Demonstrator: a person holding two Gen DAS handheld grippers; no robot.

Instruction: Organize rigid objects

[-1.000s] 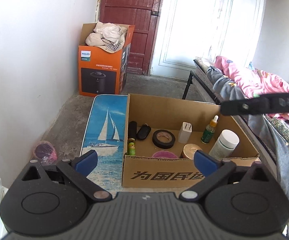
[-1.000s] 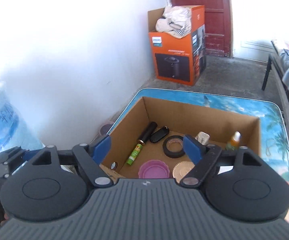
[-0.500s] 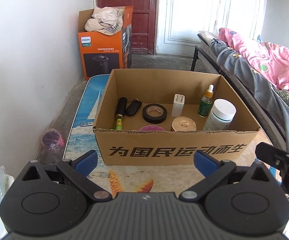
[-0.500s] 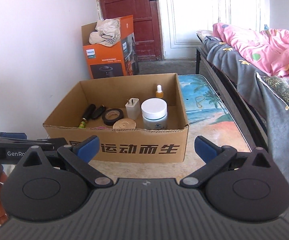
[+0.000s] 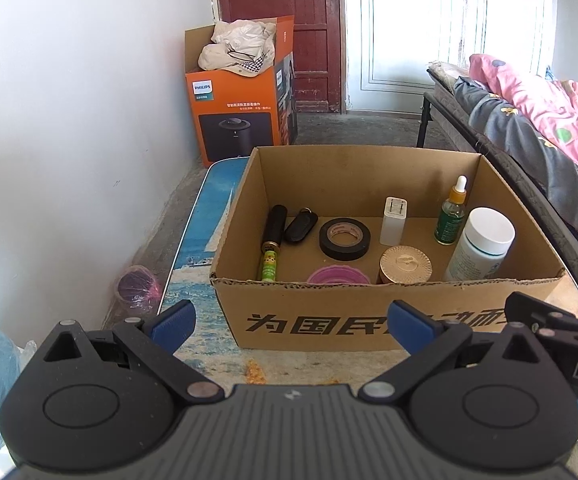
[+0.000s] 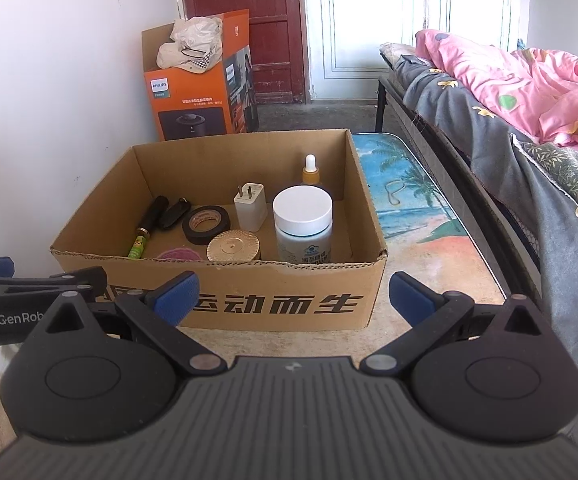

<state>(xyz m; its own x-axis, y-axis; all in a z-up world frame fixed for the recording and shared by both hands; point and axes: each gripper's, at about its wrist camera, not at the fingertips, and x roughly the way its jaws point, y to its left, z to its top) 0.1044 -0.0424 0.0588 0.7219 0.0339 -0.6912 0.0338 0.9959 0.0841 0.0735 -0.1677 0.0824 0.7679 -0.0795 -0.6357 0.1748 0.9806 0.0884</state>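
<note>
We hold both grippers, left (image 5: 291, 318) and right (image 6: 293, 290), fingers apart, empty, short of the cardboard box (image 5: 369, 322); its items possibly already sorted.

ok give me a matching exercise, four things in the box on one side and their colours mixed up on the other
Things:
1. tape roll
2. charger
3. round tin
4. dropper bottle

Colours:
a. gold
b. green with a white tip
c. black
d. white

Pairs: 1-c, 2-d, 3-a, 4-b

All four sit inside the cardboard box.
</note>
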